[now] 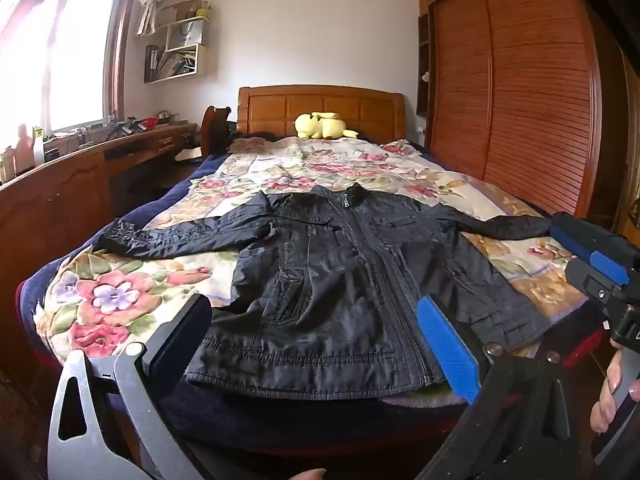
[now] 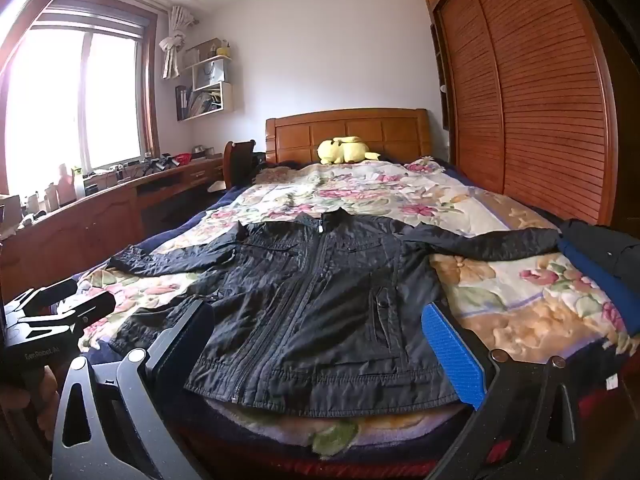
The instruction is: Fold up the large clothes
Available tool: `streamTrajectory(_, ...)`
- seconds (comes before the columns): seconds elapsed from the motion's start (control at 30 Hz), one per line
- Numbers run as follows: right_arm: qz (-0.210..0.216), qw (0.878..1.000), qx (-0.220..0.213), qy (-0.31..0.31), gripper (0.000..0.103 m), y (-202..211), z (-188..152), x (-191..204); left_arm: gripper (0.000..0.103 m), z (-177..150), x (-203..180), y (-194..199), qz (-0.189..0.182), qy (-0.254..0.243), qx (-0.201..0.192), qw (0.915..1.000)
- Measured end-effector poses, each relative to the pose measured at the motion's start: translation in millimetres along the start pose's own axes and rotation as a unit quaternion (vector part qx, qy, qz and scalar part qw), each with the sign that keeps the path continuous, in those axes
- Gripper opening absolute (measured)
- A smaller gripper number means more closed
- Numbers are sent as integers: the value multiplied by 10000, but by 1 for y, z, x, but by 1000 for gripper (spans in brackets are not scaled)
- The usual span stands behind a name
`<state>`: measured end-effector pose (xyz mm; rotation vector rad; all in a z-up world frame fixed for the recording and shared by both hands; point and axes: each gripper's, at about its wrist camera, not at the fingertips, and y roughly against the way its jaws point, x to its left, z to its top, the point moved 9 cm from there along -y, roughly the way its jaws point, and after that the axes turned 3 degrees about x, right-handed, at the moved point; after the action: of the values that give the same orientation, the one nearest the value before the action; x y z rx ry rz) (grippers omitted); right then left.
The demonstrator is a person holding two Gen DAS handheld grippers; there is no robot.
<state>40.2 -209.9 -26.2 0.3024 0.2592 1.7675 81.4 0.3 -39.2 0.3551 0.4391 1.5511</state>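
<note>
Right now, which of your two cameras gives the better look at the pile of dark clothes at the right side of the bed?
The right wrist view. There the pile of dark clothes lies in plain sight beside the black jacket's sleeve end. In the left wrist view the right gripper stands in front of that spot, so the pile is hidden.

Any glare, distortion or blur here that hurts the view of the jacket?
Left wrist view: the window is blown out white, the wardrobe bows from fisheye, yet the black jacket stays sharp, its dark folds low in contrast. Right wrist view: same window glare, curved edges, jacket clear; no obvious motion blur in either.
</note>
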Motion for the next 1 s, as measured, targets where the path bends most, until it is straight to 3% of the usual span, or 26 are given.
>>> streamTrajectory(1.0,7,10000,-6,-49,103,0,-2,-2,103,3,-1,6,43,-32,-94,9999)
